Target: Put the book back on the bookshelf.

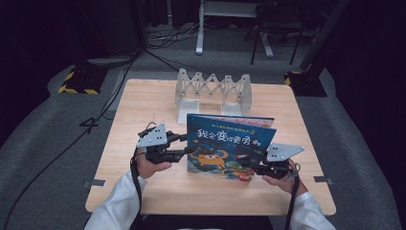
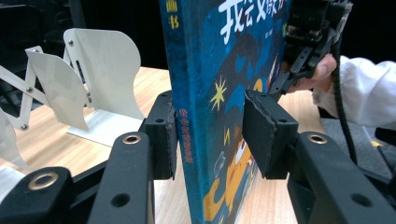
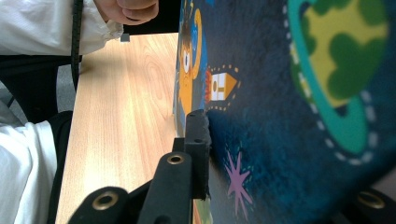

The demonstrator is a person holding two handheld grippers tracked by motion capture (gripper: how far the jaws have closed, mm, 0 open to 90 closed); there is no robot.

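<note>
Glossy blue picture book [image 1: 229,146], upright

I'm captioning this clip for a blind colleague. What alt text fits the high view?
A person's two hand-held grippers hold a blue picture book upright on a wooden table: the left gripper at its spine edge, the right gripper at its lower right corner. A white accordion-style book rack stands behind the book.
</note>
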